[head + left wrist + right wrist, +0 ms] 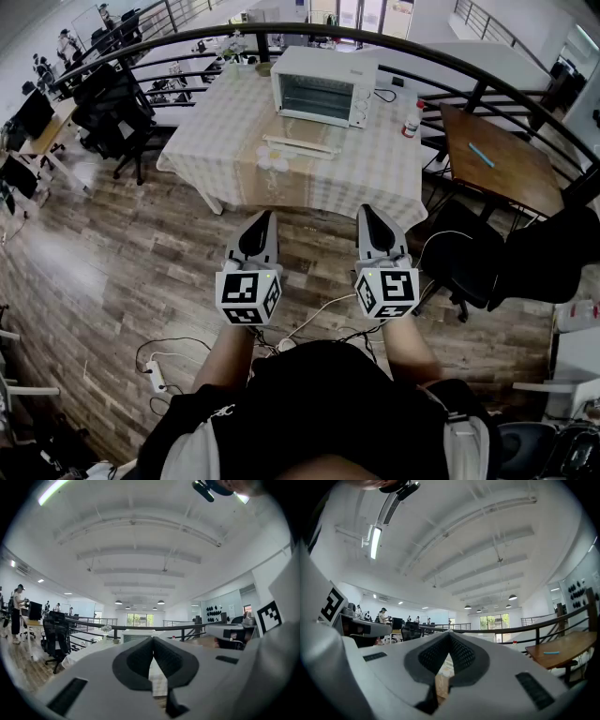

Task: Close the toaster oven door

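Note:
A white toaster oven point(323, 86) stands at the far side of a table with a checked cloth point(216, 141). Its door point(298, 144) is folded down in front of it, and the rack inside shows. Both grippers are held level over the wooden floor, short of the table's near edge and pointing at it. My left gripper point(265, 218) is shut with nothing in it, and my right gripper point(366, 212) is shut and empty too. In the left gripper view the closed tips point(153, 639) meet just below the distant oven point(133, 634). The right gripper's tips point(449, 633) also touch.
A red-capped bottle point(411, 120) stands right of the oven, and small white flowers point(274, 162) lie near the table's front. A curved black railing point(450, 66) runs behind. A wooden table point(497, 159) and black chairs point(469, 258) are at the right. Cables point(155, 375) trail on the floor.

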### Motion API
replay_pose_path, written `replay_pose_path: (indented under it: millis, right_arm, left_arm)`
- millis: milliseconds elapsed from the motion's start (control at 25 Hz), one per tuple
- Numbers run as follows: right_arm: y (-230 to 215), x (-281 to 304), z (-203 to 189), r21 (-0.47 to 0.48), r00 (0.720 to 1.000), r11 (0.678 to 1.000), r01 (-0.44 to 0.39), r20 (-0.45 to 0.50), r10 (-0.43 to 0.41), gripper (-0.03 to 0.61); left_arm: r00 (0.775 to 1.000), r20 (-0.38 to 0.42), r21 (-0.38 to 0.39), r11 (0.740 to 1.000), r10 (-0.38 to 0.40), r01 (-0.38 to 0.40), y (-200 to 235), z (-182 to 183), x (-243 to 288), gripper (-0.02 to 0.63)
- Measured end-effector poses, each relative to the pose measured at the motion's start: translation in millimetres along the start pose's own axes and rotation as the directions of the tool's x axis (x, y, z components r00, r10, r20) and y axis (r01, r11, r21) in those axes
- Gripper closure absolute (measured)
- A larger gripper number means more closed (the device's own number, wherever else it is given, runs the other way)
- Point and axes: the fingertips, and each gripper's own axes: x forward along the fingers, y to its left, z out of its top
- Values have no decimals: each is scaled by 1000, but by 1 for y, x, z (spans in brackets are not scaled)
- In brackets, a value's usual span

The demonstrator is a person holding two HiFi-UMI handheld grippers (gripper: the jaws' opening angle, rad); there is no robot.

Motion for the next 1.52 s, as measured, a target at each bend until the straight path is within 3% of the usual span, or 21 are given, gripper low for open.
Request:
replay_pose_path:
  millis: [440, 920, 1240, 1520]
  right_arm:
    - [27, 1, -9, 20, 1000, 1000, 22, -12, -22, 586]
    - [83, 27, -14, -8, 997, 997, 77, 0, -77, 586]
    - [88, 51, -20, -16, 996, 996, 84, 4, -84, 586]
    - [70, 104, -36, -3, 998, 998, 66, 13, -66, 586]
  left_arm:
    - [1000, -16, 21, 1000, 0, 0, 21, -9, -17, 598]
    - [999, -17, 30, 998, -50, 51, 83, -20, -30, 598]
    - [999, -7, 33, 998, -46, 46, 108, -22, -16, 598]
    - [1000, -1, 60, 998, -28, 28, 127, -26, 31, 598]
